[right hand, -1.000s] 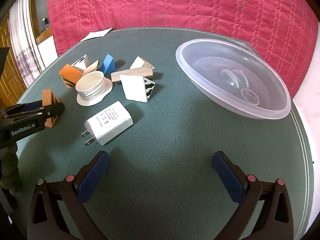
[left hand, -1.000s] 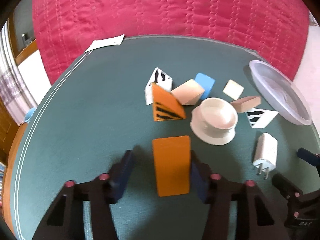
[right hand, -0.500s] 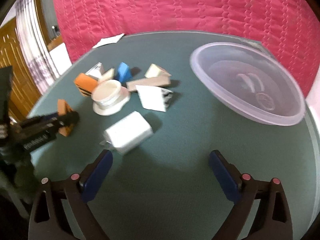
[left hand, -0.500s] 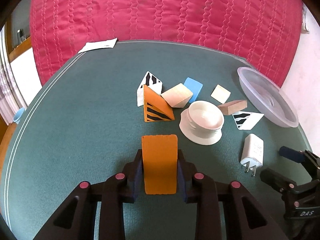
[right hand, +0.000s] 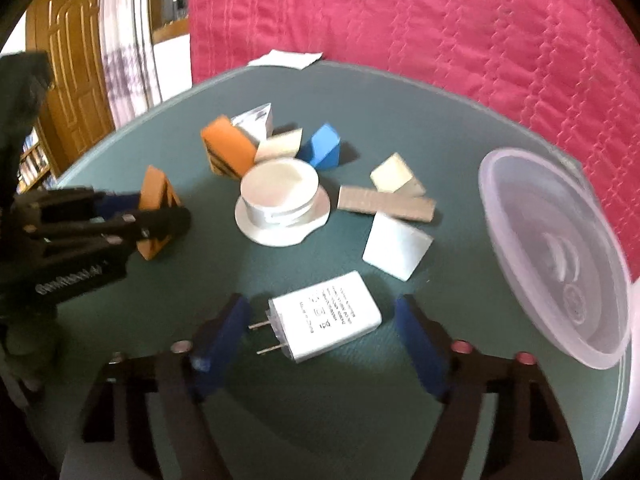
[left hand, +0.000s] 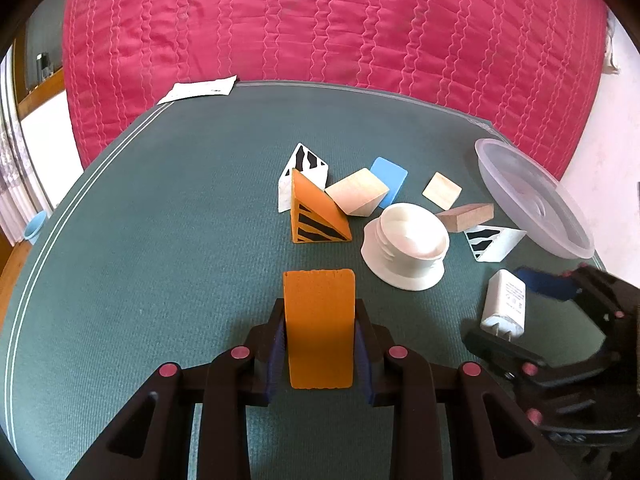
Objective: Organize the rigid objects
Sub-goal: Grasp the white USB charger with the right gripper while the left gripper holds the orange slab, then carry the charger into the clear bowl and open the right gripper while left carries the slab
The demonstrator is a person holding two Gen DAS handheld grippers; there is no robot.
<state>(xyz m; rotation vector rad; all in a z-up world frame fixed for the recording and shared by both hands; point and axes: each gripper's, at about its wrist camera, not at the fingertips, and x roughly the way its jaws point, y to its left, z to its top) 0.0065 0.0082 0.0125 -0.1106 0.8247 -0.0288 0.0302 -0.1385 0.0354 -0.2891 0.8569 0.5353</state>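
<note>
Left wrist view: left gripper (left hand: 319, 354) clamps the orange block (left hand: 319, 326) at lower centre; lift straight up, no twist.

Right wrist view: right gripper (right hand: 322, 330), jaws just been closing, half-wide, straddles the white charger (right hand: 325, 326) (pads not touching yet). Centre on its body, avoid the prongs; clear bowl (right hand: 560, 248) sits at right edge.

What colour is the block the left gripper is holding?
Plain orange. The block sits clamped in the left gripper, clearest in the left wrist view.
</note>
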